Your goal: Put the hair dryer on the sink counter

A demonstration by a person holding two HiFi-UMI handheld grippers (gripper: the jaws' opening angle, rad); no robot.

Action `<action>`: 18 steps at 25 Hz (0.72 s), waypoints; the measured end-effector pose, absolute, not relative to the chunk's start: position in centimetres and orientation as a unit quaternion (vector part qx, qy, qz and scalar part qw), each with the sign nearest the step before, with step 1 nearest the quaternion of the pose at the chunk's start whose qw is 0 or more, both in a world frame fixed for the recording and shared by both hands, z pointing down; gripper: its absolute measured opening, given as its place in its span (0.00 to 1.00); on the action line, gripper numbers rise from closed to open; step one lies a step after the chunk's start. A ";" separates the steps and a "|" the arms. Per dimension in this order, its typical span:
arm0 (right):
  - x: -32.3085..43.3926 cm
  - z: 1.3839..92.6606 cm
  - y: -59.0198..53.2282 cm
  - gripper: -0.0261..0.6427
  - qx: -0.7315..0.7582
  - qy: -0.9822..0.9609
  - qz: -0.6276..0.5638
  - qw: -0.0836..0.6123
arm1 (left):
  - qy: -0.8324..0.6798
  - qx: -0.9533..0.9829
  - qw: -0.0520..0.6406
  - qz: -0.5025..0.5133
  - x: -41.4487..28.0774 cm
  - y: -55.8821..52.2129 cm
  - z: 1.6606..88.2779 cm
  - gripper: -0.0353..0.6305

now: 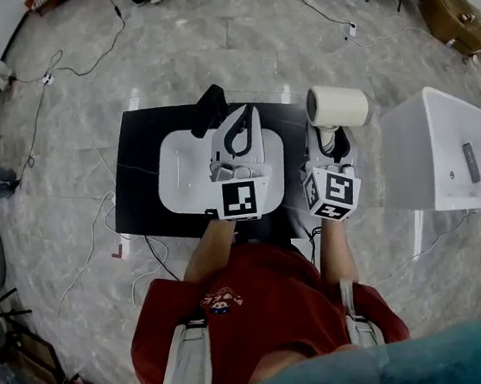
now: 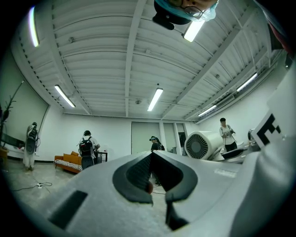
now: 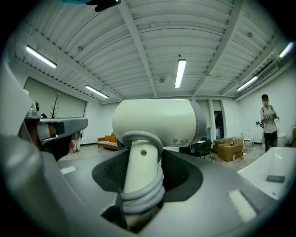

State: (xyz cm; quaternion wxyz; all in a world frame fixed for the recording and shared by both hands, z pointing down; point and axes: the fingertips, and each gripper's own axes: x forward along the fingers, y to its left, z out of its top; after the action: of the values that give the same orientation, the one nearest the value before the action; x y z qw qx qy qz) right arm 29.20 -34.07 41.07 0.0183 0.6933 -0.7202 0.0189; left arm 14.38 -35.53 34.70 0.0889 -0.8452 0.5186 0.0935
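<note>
The cream hair dryer (image 1: pixel 337 104) is up in the air to the right of the sink counter, its barrel lying crosswise. My right gripper (image 1: pixel 330 143) is shut on its handle. In the right gripper view the hair dryer (image 3: pixel 157 121) fills the middle, a grey cord wound round the handle between the jaws of the right gripper (image 3: pixel 141 169). My left gripper (image 1: pixel 251 112) hovers over the white basin (image 1: pixel 177 173) of the black sink counter (image 1: pixel 131 152). Its fingertips meet and hold nothing. The left gripper (image 2: pixel 151 155) view points up at the ceiling, with the hair dryer (image 2: pixel 203 145) at right.
A dark tap (image 1: pixel 210 108) stands at the counter's back edge. At the right stands a white tub (image 1: pixel 429 133) with a grey object (image 1: pixel 471 162) in it. Cables (image 1: pixel 78 69) trail over the marble floor, and cardboard boxes (image 1: pixel 449 13) lie far right. People (image 2: pixel 87 147) stand about the room.
</note>
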 end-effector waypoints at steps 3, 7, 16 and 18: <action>30.0 41.3 -34.4 0.33 0.689 -0.724 0.023 0.017 | 0.523 -0.843 0.089 0.093 15.2 -35.5 34.7 0.05; 30.5 41.6 -34.6 0.33 0.686 -0.726 0.027 0.023 | 0.526 -0.840 0.091 0.098 15.8 -35.4 34.3 0.05; 30.8 44.7 -35.9 0.33 0.683 -0.726 0.054 0.056 | 0.535 -0.833 0.096 0.101 15.6 -35.3 34.0 0.05; 30.9 45.9 -36.3 0.33 0.683 -0.725 0.064 0.071 | 0.538 -0.832 0.096 0.096 15.6 -35.3 34.2 0.05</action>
State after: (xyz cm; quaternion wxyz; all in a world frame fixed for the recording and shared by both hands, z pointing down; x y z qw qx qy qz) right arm 30.87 -36.28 45.92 0.0706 0.6826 -0.7246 0.0636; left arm 15.57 -35.31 34.17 0.0957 -0.8322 0.5377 0.0959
